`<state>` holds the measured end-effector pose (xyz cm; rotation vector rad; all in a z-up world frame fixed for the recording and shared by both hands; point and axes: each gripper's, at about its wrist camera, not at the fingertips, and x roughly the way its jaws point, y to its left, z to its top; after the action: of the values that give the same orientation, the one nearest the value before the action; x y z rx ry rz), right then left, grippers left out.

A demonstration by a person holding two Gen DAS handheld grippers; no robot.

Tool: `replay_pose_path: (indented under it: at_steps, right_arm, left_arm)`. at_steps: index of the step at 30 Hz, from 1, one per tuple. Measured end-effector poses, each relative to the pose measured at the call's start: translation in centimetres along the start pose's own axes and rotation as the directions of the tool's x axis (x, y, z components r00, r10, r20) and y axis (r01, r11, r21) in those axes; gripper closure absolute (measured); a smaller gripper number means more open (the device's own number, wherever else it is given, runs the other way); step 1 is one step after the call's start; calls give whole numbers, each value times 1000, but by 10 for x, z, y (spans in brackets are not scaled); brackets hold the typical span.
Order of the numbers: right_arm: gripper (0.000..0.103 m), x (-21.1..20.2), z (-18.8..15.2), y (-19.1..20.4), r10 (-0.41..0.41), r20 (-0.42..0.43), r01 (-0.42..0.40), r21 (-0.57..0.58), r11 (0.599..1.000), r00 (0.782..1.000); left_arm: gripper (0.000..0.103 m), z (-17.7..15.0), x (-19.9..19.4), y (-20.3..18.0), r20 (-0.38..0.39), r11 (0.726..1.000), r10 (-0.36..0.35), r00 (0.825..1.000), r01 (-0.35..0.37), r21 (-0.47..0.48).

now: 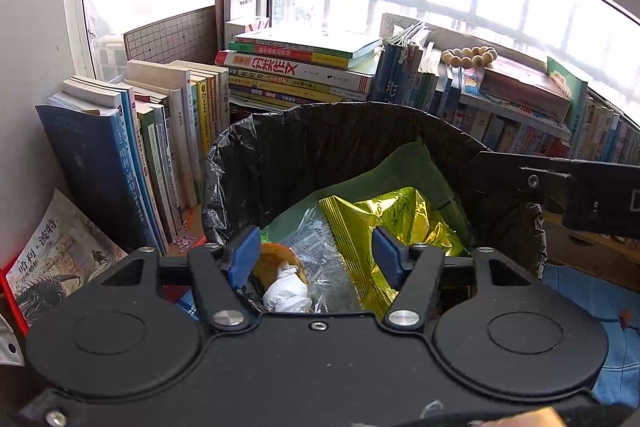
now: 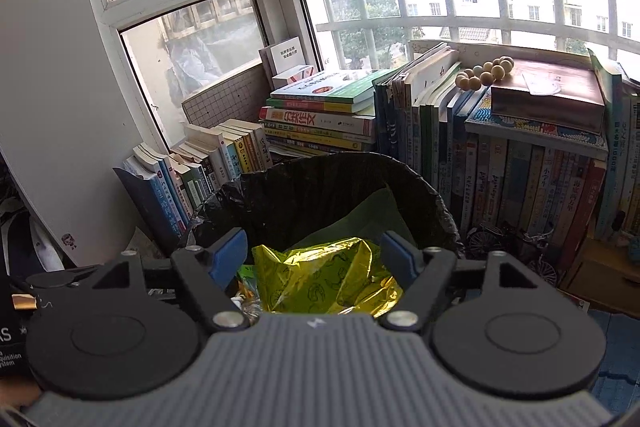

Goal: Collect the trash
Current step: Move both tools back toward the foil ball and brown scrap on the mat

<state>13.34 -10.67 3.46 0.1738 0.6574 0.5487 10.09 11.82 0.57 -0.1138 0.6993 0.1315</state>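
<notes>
Hovering over the black-lined trash bin, left tongs and right tongs both gape with nothing gripped; the yellow foil wrapper lies inside on other rubbish, so neither needs a grip

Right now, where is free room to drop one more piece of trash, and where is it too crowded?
Free: inside the trash bin, the dark hollow at the back, between its liner and the gold wrapper. Crowded: the bin's front, with white tissue and clear plastic; books border the bin left and behind.
</notes>
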Motion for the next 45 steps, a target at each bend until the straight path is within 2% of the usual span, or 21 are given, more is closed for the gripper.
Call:
replay_pose_path:
  at_steps: [11,16,20,24,27,30,37,45]
  right_arm:
    - [18,-17,-15,-28,-86,15,85,56,995,996]
    - [18,-28,-34,-40,-136,28,133,84,988,990]
    - [18,-39,-55,-56,-188,48,180,136,974,981]
    - [18,-49,-90,-68,-256,62,240,194,951,965]
    - [18,-49,-112,-77,-294,32,279,228,933,955]
    - [18,-49,-124,-86,-313,4,302,252,919,950]
    - [18,-58,-133,-111,-355,-8,342,282,896,935]
    - [18,-67,-146,-142,-404,-42,395,317,862,914]
  left_arm:
    - [33,-19,-17,-16,3,998,-56,998,56,39]
    - [30,-34,-30,-26,5,990,-95,995,94,103]
    - [29,-44,-43,-31,10,982,-132,991,129,141]
    - [29,-53,-46,-38,13,974,-158,987,154,169]
    - [29,-56,-45,-44,11,970,-146,989,141,199]
    - [29,-56,-49,-52,26,964,-165,986,155,217]
    - [29,-52,-54,-86,42,942,-231,972,213,258]
    - [29,-65,-43,-144,-17,900,-299,954,288,327]
